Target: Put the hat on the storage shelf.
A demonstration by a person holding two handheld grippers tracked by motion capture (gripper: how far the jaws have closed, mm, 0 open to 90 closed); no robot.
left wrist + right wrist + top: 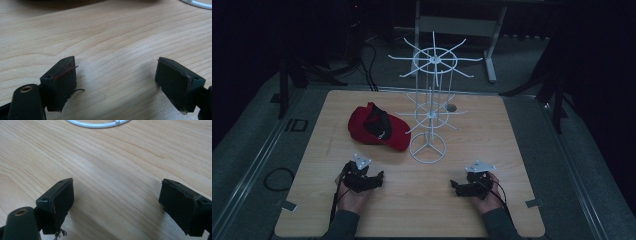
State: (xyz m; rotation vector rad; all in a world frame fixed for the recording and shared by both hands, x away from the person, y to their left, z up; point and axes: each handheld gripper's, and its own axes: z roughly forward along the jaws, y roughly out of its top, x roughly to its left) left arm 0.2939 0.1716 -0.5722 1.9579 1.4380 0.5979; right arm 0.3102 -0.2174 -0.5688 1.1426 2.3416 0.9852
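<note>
A red cap [374, 128] with a black underside lies on the wooden table [482, 130], left of a white wire rack [430, 100] with spoke arms at two levels and a ring base [428, 148]. My left gripper [371, 179] rests low on the table in front of the cap, held by a hand. Its jaws stand wide apart over bare wood [116, 72]. My right gripper [457, 187] lies at the front right, pointing left, jaws also wide apart with nothing between them [116, 197]. The ring base [98, 123] edge shows at the top of the right gripper view.
A small dark round hole [451, 107] sits in the tabletop behind the rack. A black cable loop [278, 178] lies on the grey floor at the left. Stand legs [490, 60] and dark tripods surround the table's far side.
</note>
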